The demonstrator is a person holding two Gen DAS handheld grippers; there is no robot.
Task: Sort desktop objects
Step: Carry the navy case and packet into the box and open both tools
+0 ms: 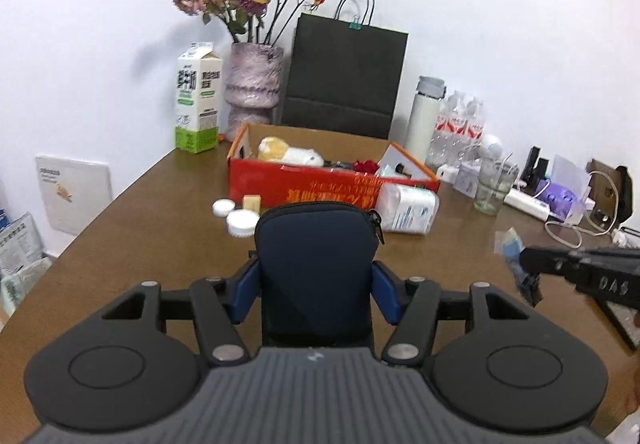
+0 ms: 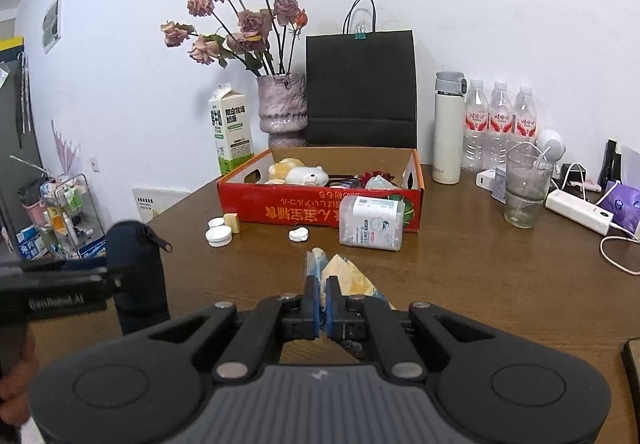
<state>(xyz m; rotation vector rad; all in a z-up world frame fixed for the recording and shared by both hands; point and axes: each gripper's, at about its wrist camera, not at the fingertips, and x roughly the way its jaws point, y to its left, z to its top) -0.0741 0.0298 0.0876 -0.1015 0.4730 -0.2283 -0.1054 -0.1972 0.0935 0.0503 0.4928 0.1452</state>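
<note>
Nearest to us, the left hand-held gripper [image 1: 316, 284] clamps a dark navy zippered fabric pouch [image 1: 318, 268] between its blue pads, the pouch standing upright with its zip pull hanging at the upper right corner. From the right wrist view the same pouch [image 2: 136, 272] shows at the left, raised above the brown wooden counter [image 2: 480, 284].

The right hand-held gripper [image 2: 322, 304] has its jaws pressed nearly together on a thin clear plastic packet with yellow and blue contents [image 2: 340, 276], which sticks out forward past the fingertips. In the left wrist view that packet [image 1: 510, 244] shows at the right gripper's tip, above the counter.

Further along the counter lie two white round lids [image 2: 218, 232] just beside a small tan block [image 2: 232, 222], and a third small white piece [image 2: 299, 234] sits a little to the right. A clear plastic tub with a white label [image 2: 372, 224] lies on its side against the front wall of a red cardboard box [image 2: 280, 204]. In the box we see a cream plush toy [image 2: 308, 174] and a red flower; the rest is too cluttered to tell.

Toward the counter's right edge stand a clear drinking glass [image 2: 524, 188] and a white power strip [image 2: 578, 212].

Along the far edge, against the wall, stand a green and white milk carton [image 2: 230, 128], a pink mottled vase of dried roses [image 2: 282, 108], a black paper bag [image 2: 360, 88], a white flask with a grey lid [image 2: 448, 128] and three clear water bottles [image 2: 500, 124].
</note>
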